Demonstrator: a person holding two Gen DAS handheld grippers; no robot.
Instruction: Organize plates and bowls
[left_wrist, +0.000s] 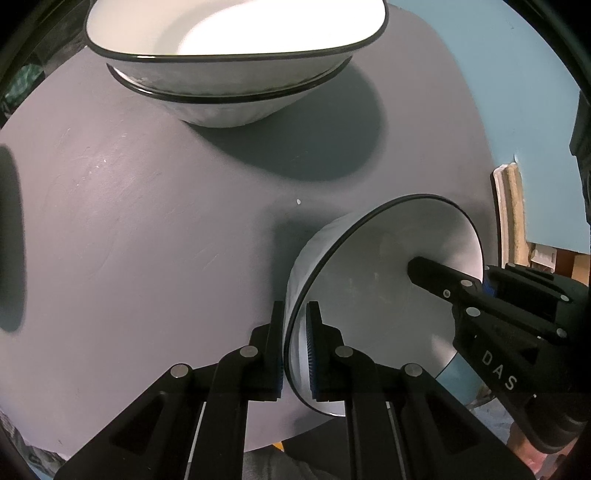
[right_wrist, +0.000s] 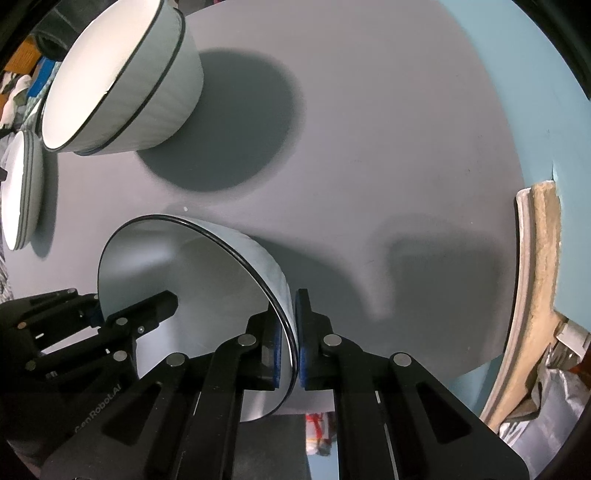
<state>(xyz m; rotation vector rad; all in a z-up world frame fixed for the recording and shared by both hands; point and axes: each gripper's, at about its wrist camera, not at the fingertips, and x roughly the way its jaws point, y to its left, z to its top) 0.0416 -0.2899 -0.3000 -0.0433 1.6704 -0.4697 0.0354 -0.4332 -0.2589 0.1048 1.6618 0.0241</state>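
Standing at the far left of the grey table, plates are stacked beside two nested bowls. Nearer, a third bowl is tipped, the left gripper and right gripper each clamped tight on opposite rim edges.

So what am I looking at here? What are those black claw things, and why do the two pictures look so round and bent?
Each black claw is a hand-held gripper with a wide-angle camera on it, hence the bent look. One picture looks along the left gripper, the other along the right gripper. Both are shut on opposite sides of the rim of one white bowl, one finger inside it and one outside. The bowl is over a round grey table. Further back on the table stand two nested bowls. The right view also shows a stack of plates at the table's left edge.
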